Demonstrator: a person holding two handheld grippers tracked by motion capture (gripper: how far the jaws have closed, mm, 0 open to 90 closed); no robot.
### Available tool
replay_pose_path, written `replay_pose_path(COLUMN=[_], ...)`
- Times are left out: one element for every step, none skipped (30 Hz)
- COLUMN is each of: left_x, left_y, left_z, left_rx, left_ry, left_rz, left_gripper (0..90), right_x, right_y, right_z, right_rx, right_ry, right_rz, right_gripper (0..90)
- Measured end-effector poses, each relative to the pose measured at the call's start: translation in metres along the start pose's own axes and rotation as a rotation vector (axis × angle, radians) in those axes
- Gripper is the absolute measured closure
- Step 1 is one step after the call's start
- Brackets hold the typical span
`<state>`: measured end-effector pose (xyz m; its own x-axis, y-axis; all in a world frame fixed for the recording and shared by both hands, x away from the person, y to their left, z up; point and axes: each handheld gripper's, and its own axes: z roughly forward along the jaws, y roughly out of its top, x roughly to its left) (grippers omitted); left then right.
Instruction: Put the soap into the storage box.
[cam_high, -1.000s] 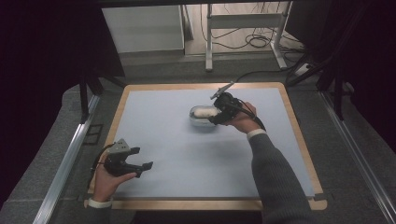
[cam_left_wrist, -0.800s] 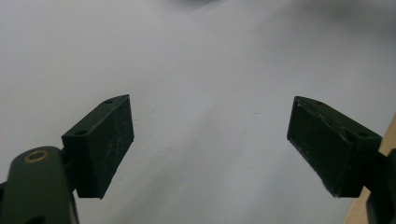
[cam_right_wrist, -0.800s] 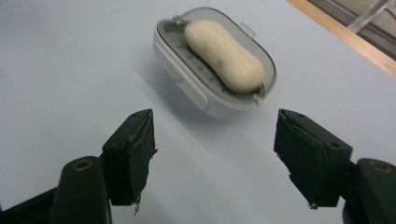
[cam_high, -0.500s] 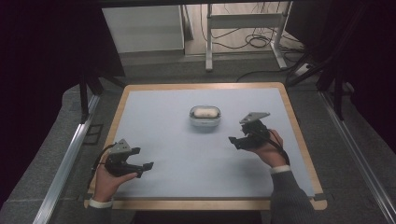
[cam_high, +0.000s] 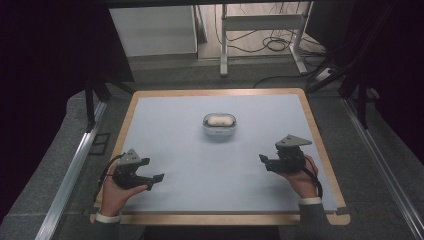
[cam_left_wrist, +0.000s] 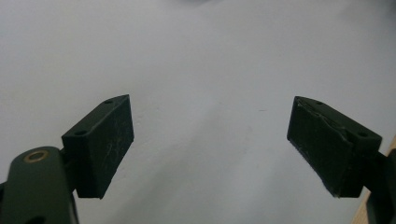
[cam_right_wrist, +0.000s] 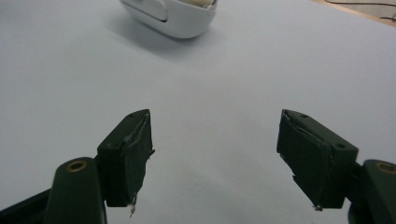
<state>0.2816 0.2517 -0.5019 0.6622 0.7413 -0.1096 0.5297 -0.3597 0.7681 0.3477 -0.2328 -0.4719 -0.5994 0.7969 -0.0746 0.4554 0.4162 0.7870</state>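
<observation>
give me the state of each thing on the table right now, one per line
white bowl: upright on the mat, something pale inside, untouched
left gripper: open, holding nothing, low over the mat
right gripper: open, holding nothing, apart from the bowl
blue mat: flat

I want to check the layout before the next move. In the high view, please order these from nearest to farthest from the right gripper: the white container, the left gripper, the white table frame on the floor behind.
1. White container: on the blue mat, up and left of the right gripper.
2. Left gripper: across the mat, at its near left corner.
3. White table frame: on the floor beyond the table, farthest.
</observation>
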Motion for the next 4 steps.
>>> replay_pose_path(left_x=[0.0001, 0.0001, 0.0, 0.0], left_y=[0.0, 0.0, -0.0001, -0.0001], left_z=[0.0003, 0.0003, 0.0002, 0.0002], left_rx=[0.001, 0.001, 0.002, 0.002], left_ry=[0.0, 0.0, 0.002, 0.002], left_rz=[0.001, 0.001, 0.003, 0.003], left_gripper=[15.1, 15.1, 15.1, 15.1], right_x=[-0.0007, -0.0007, -0.0016, -0.0016], right_y=[-0.0007, -0.0007, -0.0032, -0.0032], right_z=[-0.0001, -0.0001, 0.0014, 0.0014], right_rx=[0.001, 0.001, 0.006, 0.006], right_ry=[-0.001, -0.001, -0.011, -0.011], right_rz=[0.002, 0.002, -0.002, -0.002], right_gripper=[26.0, 26.0, 25.4, 25.4])
